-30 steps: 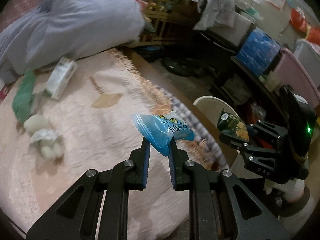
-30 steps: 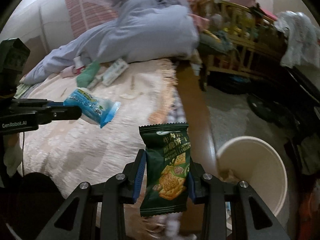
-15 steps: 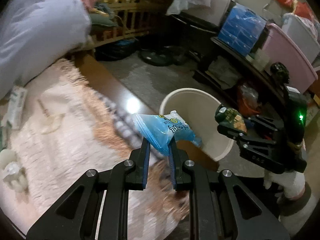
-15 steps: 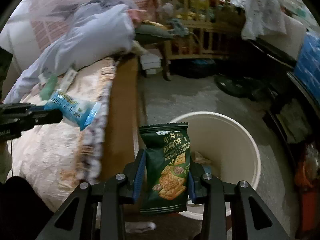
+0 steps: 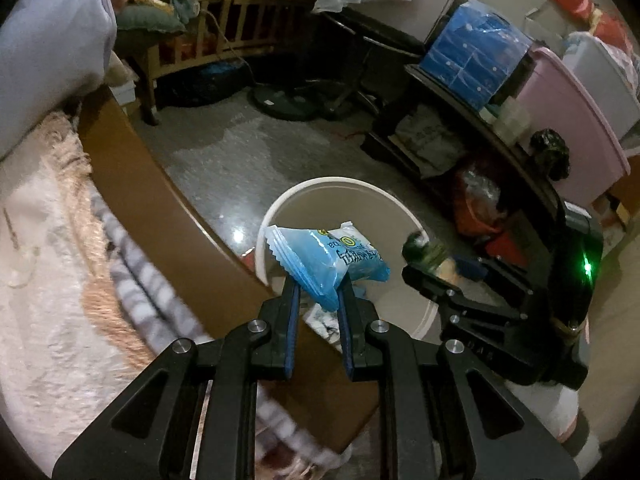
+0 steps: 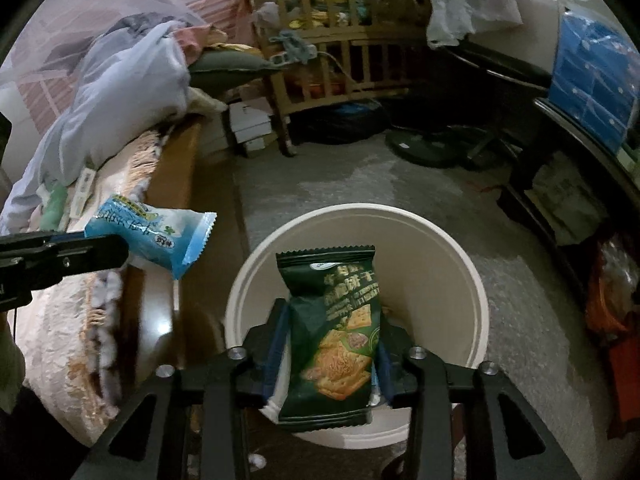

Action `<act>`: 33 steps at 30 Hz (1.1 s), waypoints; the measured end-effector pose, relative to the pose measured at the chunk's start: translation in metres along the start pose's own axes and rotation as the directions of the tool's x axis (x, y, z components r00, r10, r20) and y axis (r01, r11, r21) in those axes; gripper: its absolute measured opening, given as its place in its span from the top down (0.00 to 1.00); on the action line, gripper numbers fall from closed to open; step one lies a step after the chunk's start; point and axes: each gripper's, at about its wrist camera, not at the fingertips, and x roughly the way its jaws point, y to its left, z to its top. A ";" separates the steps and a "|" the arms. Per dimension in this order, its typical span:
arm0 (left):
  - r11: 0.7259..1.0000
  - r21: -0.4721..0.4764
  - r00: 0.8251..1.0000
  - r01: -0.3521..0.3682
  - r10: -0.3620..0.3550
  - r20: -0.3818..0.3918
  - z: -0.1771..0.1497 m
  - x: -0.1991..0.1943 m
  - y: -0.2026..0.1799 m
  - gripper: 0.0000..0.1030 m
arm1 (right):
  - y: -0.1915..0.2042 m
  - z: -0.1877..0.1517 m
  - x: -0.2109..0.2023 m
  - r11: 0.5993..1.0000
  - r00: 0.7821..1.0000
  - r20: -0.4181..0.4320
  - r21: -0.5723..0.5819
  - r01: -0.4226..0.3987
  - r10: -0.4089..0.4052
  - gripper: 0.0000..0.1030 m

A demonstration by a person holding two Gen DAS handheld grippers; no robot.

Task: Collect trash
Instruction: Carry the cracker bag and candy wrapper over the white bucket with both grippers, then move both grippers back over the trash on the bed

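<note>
My left gripper (image 5: 318,292) is shut on a blue snack packet (image 5: 328,260), holding it over the near rim of a cream round bin (image 5: 332,180) on the floor. Over the bin's (image 6: 360,210) mouth, my right gripper (image 6: 330,344) has a dark green cracker packet (image 6: 336,336) standing between its fingers. Its jaws are opening, and the packet still sits upright against the pads. The right wrist view shows the blue packet (image 6: 160,236) at the left, beside the bed. Some scraps lie at the bottom of the bin.
A bed with a pink blanket (image 5: 36,280) and a brown wooden side (image 5: 152,200) lies left of the bin. A white carton (image 6: 82,196) and a green item (image 6: 56,208) rest on it. Behind are a wooden crib (image 6: 332,64), a fan base (image 5: 288,100) and shelves with a blue box (image 5: 476,64).
Both grippers have swung from above the bed to the bin, which now lies right under them. The right jaws stand slightly wider and the green packet has skewed a little.
</note>
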 end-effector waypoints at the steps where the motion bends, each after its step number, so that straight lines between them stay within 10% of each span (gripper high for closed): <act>1: 1.000 -0.009 1.000 0.019 -0.019 -0.002 0.001 0.003 0.000 0.83 | -0.003 0.000 0.001 1.000 1.000 0.002 0.012 0.004 -0.004 0.55; 5: 0.998 -0.030 0.998 0.054 -0.054 -0.019 0.001 0.007 0.000 0.63 | -0.013 -0.001 0.004 0.999 1.000 -0.006 0.054 0.006 -0.006 0.50; 16: 0.995 0.002 0.994 -0.100 0.100 0.030 -0.015 -0.029 0.023 0.63 | 0.005 -0.003 -0.001 0.999 0.999 0.002 0.039 -0.037 0.037 0.44; 33: 0.932 -0.083 0.924 -0.353 0.361 0.126 -0.066 -0.117 0.109 0.63 | 0.125 0.007 -0.020 0.976 0.986 0.022 -0.143 -0.162 0.167 0.44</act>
